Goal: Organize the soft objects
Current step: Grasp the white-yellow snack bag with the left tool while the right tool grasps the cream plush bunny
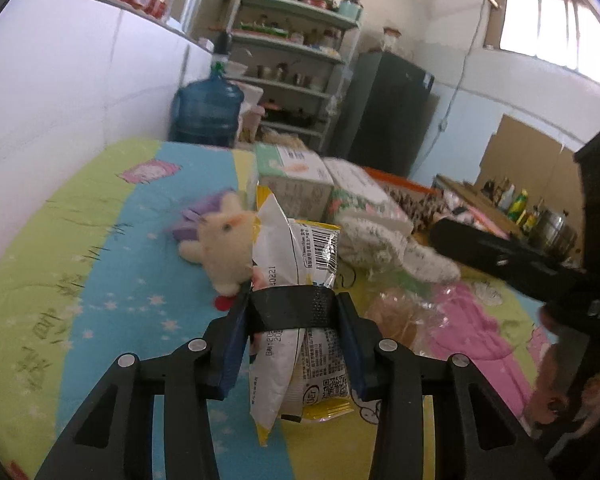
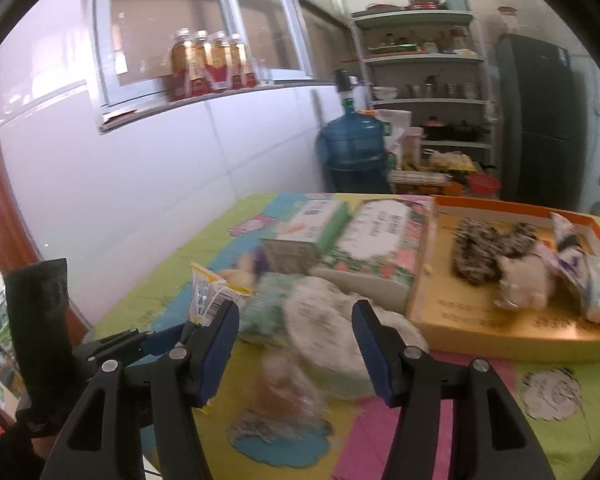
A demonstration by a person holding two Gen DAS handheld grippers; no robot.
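Note:
My left gripper [image 1: 294, 312] is shut on a white and yellow snack packet [image 1: 300, 248], which stands upright between its blue pads above the bright cartoon tablecloth [image 1: 100, 280]. A cream plush rabbit with purple ears [image 1: 224, 240] lies just behind the packet on the left. My right gripper [image 2: 296, 312] is open with nothing between its fingers, hovering over a white speckled plush [image 2: 328, 320]. The held packet [image 2: 208, 292] also shows at the left of the right wrist view. An orange tray [image 2: 500, 336] at the right holds several soft items.
Two tissue packs [image 2: 308, 228] [image 2: 380, 240] sit behind the plush, against the tray. A clear bag with bread [image 1: 400, 316] lies near the front. A blue water jug [image 1: 208, 112], shelves and a dark fridge [image 1: 384, 112] stand beyond the table; a white wall runs along the left.

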